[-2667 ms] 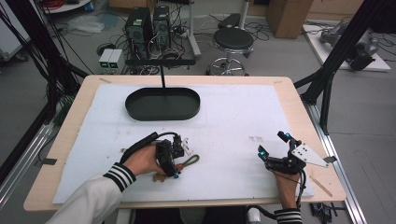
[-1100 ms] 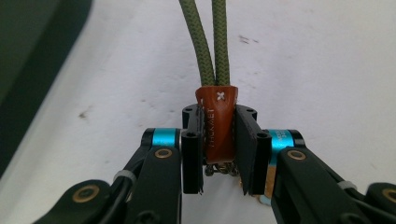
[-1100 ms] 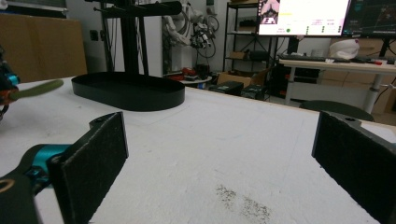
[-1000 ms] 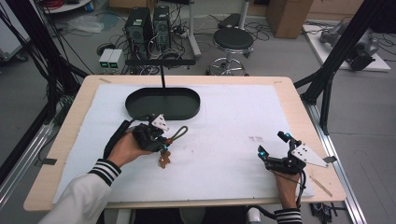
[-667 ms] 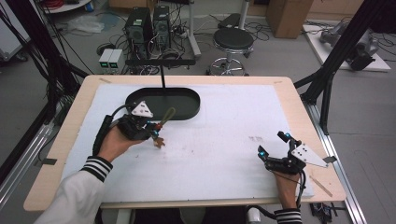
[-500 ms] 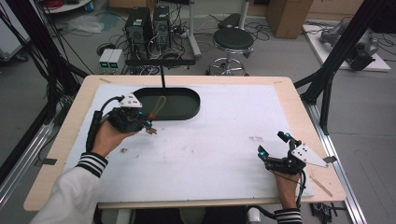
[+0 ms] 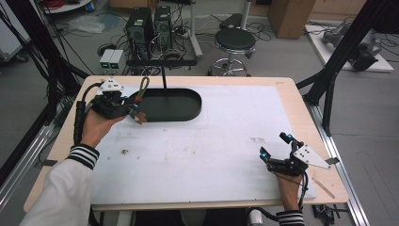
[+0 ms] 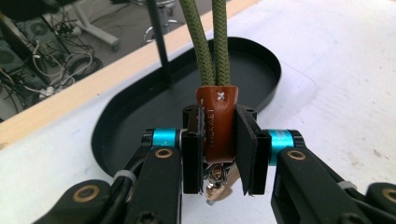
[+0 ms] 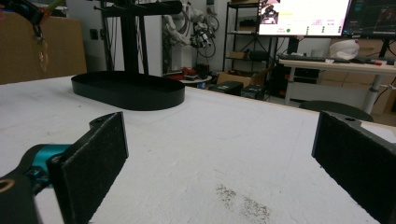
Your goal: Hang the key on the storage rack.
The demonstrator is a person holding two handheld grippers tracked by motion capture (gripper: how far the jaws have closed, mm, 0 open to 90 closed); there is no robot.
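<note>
My left gripper (image 7: pixel 132 108) is shut on a keychain: its jaws clamp the brown leather tab (image 8: pixel 218 122), an olive cord loop (image 8: pixel 205 42) rises from it, and a metal clasp (image 8: pixel 215 186) hangs below. I hold it lifted over the left end of a black oval tray (image 7: pixel 190 111). From the tray's back a black post (image 7: pixel 163 75) rises to a horizontal bar (image 7: pixel 161 62). In the high view the cord loop (image 7: pixel 142 87) points up toward that bar. My right gripper (image 7: pixel 274 146) rests open on the white mat at the front right, nothing between its pads (image 9: pixel 93 158).
A white mat (image 7: pixel 226 141) covers most of the wooden table (image 7: pixel 291 89). Small dirt specks lie on the mat (image 7: pixel 124 151), some just ahead of the right gripper (image 9: pixel 243 205). Behind the table stand computer towers (image 7: pixel 148 23) and a stool (image 7: pixel 234 42).
The left hand has carried the keychain from the mat's front middle up and away to the left, to the tray's left end. The right gripper has stayed where it was.
</note>
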